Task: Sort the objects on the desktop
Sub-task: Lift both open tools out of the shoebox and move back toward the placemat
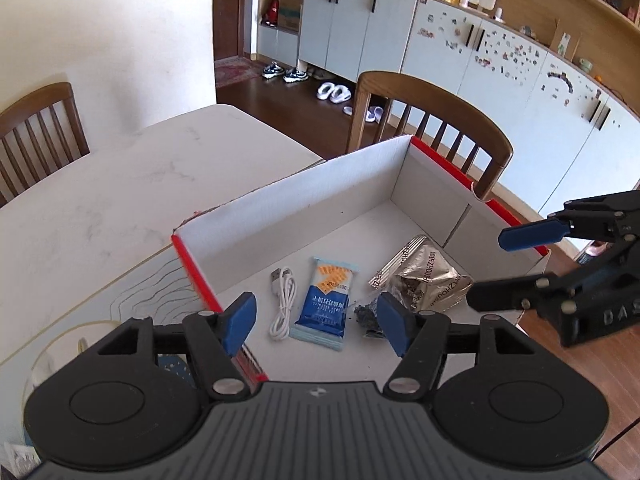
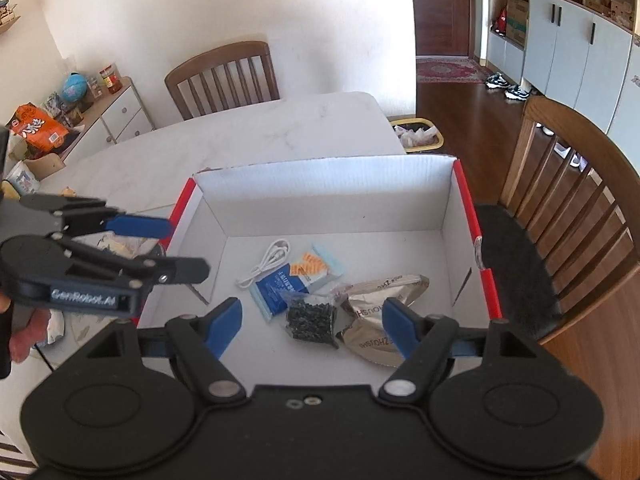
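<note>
A white cardboard box with a red rim [image 1: 192, 264] [image 2: 466, 196] stands on the pale table [image 1: 100, 208]. On its floor lie a coiled white USB cable [image 1: 282, 304] [image 2: 266, 262], a blue snack packet [image 1: 326, 304] [image 2: 280, 284], a small clear bag of black bits [image 1: 366, 316] [image 2: 312, 316] and a crumpled silver foil pouch [image 1: 424, 280] [image 2: 380, 312]. My left gripper [image 1: 316, 322] [image 2: 186, 248] hangs open above the box's near left edge, with nothing between its pads. My right gripper [image 2: 312, 322] [image 1: 490, 270] is open above the black bag and the pouch, holding nothing.
Wooden chairs stand behind the box [image 1: 432, 120] [image 2: 580, 184] and at the table's far side [image 2: 224, 76]. A mat with contour lines [image 1: 132, 300] lies left of the box. On a low cabinet sit an orange snack bag [image 2: 38, 126] and a globe [image 2: 74, 86]. A person's hand [image 2: 24, 340] shows at the left.
</note>
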Available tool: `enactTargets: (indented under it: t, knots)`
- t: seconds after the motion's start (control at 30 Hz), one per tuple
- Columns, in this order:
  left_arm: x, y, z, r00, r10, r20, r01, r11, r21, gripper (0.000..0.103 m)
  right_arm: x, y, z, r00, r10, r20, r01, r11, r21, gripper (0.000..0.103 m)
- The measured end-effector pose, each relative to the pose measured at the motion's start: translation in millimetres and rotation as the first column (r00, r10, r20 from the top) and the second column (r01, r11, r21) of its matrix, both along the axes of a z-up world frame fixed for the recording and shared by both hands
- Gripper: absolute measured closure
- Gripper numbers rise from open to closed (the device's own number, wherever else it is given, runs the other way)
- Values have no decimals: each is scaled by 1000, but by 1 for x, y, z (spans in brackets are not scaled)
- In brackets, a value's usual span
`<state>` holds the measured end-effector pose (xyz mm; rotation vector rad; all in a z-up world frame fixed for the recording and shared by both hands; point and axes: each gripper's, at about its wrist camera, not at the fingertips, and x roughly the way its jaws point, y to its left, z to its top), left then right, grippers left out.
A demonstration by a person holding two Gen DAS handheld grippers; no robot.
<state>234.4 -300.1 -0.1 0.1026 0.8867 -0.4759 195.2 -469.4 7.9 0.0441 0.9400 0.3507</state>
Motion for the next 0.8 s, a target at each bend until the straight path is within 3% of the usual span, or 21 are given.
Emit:
enactTargets:
  t: [0.13, 0.3, 0.37, 0.43, 0.8]
  knots:
    - [-12, 3, 2, 1000, -17, 20, 18, 999, -27, 19, -2, 1, 1, 1000, -23, 8, 22, 1000, 10, 26]
    - [-26, 10, 1, 998, -49, 27, 51, 996, -69, 17, -7, 7, 3, 999, -45, 18, 45, 999, 11, 26]
    - [-31, 16, 2, 998, -47, 44, 50, 996, -73, 5, -10, 11, 5, 999, -48, 22, 48, 999, 15, 25]
    - [-37, 23, 2, 997, -37, 60, 42, 996, -77, 0, -12, 15, 6, 998, -51, 29, 51, 999, 9, 14]
    - [-63, 76, 4, 995, -36, 97, 51, 987, -153, 0, -24, 62, 15, 995, -54, 87, 54, 999, 3, 9]
